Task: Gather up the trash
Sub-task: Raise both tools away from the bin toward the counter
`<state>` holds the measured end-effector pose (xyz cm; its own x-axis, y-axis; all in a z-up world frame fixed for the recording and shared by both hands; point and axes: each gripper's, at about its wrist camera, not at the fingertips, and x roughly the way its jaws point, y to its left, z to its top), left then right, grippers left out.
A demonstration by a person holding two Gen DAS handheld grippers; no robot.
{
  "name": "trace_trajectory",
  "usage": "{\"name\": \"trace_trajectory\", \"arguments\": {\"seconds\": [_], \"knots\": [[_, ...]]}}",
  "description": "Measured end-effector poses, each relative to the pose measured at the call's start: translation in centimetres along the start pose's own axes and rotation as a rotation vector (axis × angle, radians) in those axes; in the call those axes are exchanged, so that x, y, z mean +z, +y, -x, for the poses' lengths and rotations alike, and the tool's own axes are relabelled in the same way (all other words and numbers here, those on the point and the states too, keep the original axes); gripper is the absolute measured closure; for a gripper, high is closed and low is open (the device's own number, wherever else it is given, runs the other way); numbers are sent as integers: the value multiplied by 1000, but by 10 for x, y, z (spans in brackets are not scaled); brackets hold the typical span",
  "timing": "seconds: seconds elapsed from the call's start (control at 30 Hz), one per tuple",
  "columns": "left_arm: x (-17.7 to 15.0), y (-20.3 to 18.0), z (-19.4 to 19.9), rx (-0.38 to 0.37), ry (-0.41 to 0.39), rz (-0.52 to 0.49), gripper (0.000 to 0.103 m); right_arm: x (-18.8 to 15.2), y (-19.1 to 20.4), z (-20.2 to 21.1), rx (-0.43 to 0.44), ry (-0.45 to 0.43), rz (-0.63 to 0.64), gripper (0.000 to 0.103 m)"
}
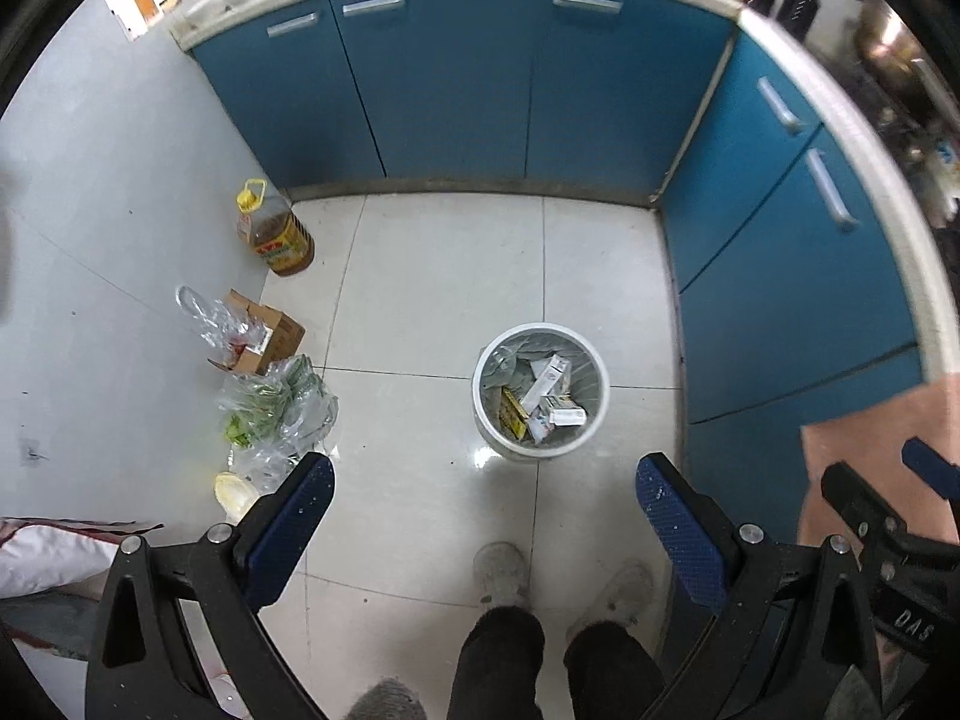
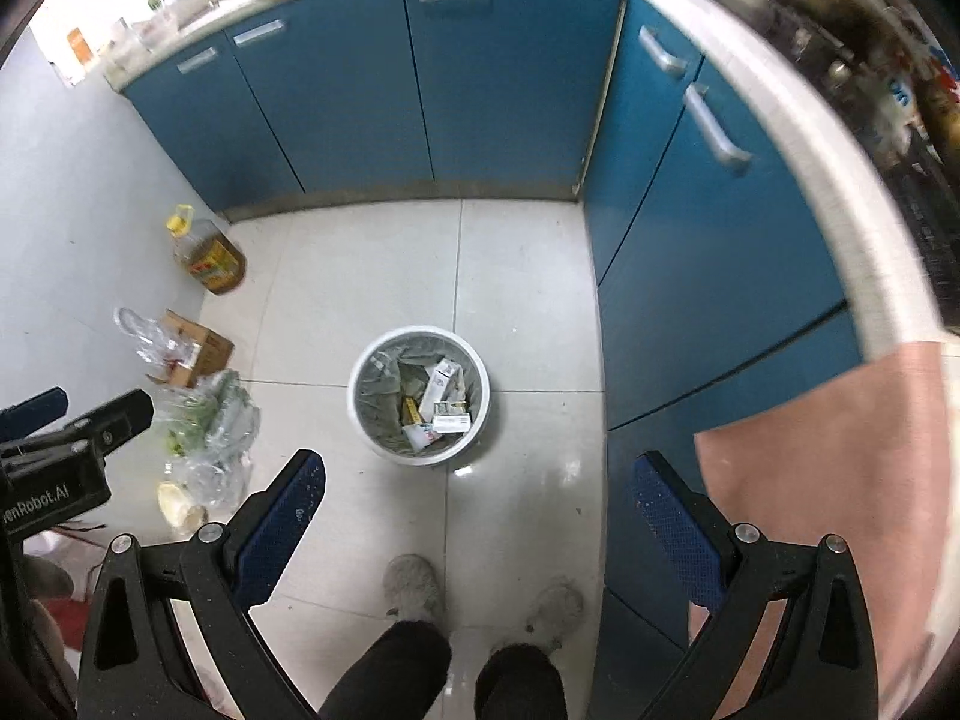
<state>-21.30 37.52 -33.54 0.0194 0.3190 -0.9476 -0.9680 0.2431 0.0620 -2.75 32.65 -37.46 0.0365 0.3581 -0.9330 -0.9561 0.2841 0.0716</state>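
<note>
A white round trash bin (image 1: 591, 438) stands on the tiled floor, lined with a grey bag and holding several small cartons and wrappers; it also shows in the right wrist view (image 2: 363, 420). My left gripper (image 1: 485, 480) is open and empty, held high above the floor just short of the bin. My right gripper (image 2: 479, 477) is open and empty, also high above the floor near the bin. The right gripper's body shows at the right edge of the left wrist view (image 1: 882, 528), and the left one at the left edge of the right wrist view (image 2: 66, 450).
Blue cabinets (image 1: 444, 78) line the back and right. By the left wall stand a cooking oil bottle (image 1: 276, 234), a cardboard box (image 1: 264, 333) and clear plastic bags with greens (image 1: 276, 408). The person's feet (image 1: 501, 570) stand on the floor below.
</note>
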Motion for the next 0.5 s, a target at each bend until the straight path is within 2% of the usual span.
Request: {"name": "trace_trajectory", "arguments": {"seconds": [0.17,0.33,0.43,0.5], "knots": [[-7,0,56,-37,-15,1,0,-3,-2,76,23,-36,2,0],[-10,-1,101,-73,-51,3,0,-7,1,127,30,-67,3,0],[-8,-3,123,-37,-89,-11,0,-12,-2,150,65,-88,-25,0],[-7,-7,135,-6,-121,-21,0,-14,-7,165,125,-108,-59,0]]}}
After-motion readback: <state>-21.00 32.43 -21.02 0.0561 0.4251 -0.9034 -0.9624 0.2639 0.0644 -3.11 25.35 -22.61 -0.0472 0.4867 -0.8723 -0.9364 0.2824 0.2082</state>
